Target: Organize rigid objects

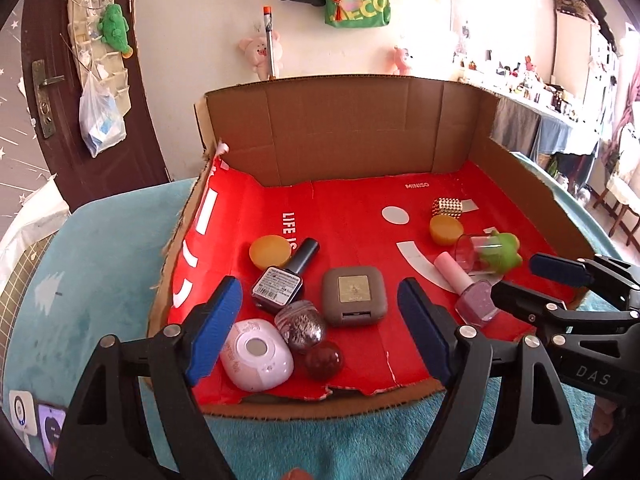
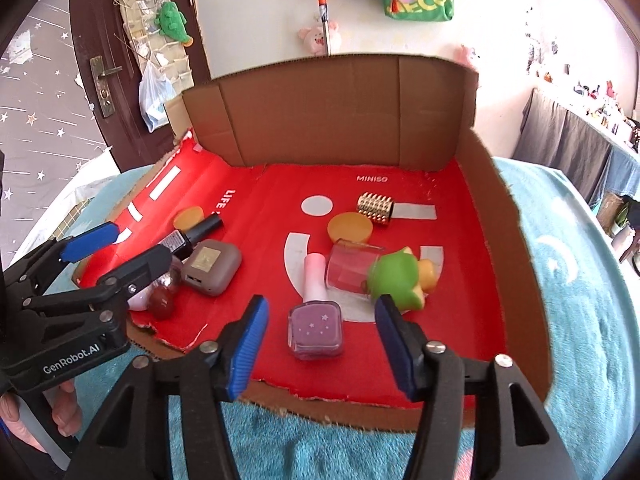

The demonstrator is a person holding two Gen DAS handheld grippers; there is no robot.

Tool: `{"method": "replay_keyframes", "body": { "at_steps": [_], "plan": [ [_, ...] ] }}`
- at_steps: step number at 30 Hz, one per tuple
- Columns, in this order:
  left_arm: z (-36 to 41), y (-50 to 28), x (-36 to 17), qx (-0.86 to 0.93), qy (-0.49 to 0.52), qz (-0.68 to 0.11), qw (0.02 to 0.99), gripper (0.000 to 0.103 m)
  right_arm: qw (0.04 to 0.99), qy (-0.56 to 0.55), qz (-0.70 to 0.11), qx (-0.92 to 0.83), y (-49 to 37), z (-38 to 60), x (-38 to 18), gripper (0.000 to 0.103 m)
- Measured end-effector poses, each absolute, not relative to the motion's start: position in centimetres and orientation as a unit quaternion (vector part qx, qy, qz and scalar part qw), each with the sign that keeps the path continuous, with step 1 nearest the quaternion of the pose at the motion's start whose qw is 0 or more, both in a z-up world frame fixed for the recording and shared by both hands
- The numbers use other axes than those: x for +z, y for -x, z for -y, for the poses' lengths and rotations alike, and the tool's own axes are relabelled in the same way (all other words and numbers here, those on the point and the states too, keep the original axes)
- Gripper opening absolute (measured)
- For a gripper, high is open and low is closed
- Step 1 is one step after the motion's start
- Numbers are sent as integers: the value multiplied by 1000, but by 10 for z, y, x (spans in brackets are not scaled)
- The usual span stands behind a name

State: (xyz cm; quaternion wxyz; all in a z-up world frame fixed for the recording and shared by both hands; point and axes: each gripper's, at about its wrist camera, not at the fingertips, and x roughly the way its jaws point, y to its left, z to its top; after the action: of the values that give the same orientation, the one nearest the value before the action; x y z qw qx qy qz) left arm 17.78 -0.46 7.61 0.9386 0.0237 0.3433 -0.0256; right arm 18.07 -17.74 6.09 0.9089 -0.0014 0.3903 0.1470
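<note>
A cardboard tray (image 1: pixel 352 132) with a red liner holds the objects. My left gripper (image 1: pixel 318 286) is open over its near left part, above a white round case (image 1: pixel 256 356), a silvery ball (image 1: pixel 300 326), a dark red ball (image 1: pixel 324 360), a grey compact (image 1: pixel 354 296) and a dark nail polish bottle (image 1: pixel 286 280). My right gripper (image 2: pixel 321 312) is open, and its pads stand clear on either side of a pink nail polish bottle (image 2: pixel 316 328). Beyond the bottle lie a clear cup (image 2: pixel 348 270) on its side and a green toy (image 2: pixel 396 280).
Two orange discs (image 2: pixel 350 228) (image 2: pixel 188 216) and a gold studded cylinder (image 2: pixel 376 208) lie farther back. The tray's walls (image 2: pixel 332 116) rise at the back and right. The tray rests on a teal fluffy cover (image 2: pixel 580 280). A phone (image 1: pixel 50 432) lies at the near left.
</note>
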Motion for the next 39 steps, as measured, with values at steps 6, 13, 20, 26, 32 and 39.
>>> {"method": "replay_keyframes", "body": {
  "at_steps": [6,13,20,26,32,39],
  "plan": [
    [0,-163,80,-16,-20,-333,943,94,918,0,-375,126,-166,185,69,72],
    [-1,-153,77,-9,-22,-331,943,99,925,-6,-365,110,-153,192,71,87],
    [-2,-148,72,1,-25,-328,944,102,930,0,-357,90,-145,192,68,98],
    [-4,-149,65,6,-25,-335,942,103,935,8,-349,70,-141,191,63,101],
    [-4,-150,56,7,-27,-346,938,103,932,8,-357,57,-141,194,53,101],
    [0,-152,45,4,-30,-361,932,103,932,25,-358,49,-140,191,46,101]
  ]
}}
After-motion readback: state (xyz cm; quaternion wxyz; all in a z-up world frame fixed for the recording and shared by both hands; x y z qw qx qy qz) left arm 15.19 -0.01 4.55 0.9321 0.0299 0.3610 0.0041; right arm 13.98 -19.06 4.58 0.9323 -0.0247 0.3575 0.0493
